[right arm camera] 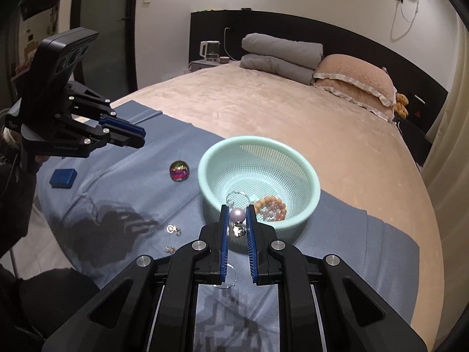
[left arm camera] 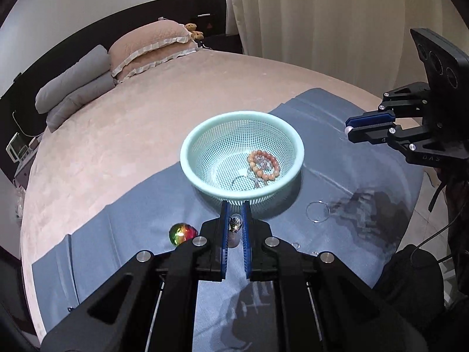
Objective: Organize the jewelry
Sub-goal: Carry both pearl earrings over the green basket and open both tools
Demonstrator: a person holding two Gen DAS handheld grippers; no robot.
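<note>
Both grippers are up over the blue cloth on the bed. The left gripper has its fingers pinched on a small earring. The right gripper is pinched on a pearl earring. The green basket sits just ahead, with a bead bracelet inside. I think it is best to move slowly over the rim, then let go low so nothing bounces out.

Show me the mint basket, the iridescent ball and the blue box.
mint basket (right arm camera: 315, 176), right wrist view, on its right rim.
iridescent ball (right arm camera: 179, 170), right wrist view, its centre.
blue box (right arm camera: 63, 178), right wrist view, its top face.
</note>
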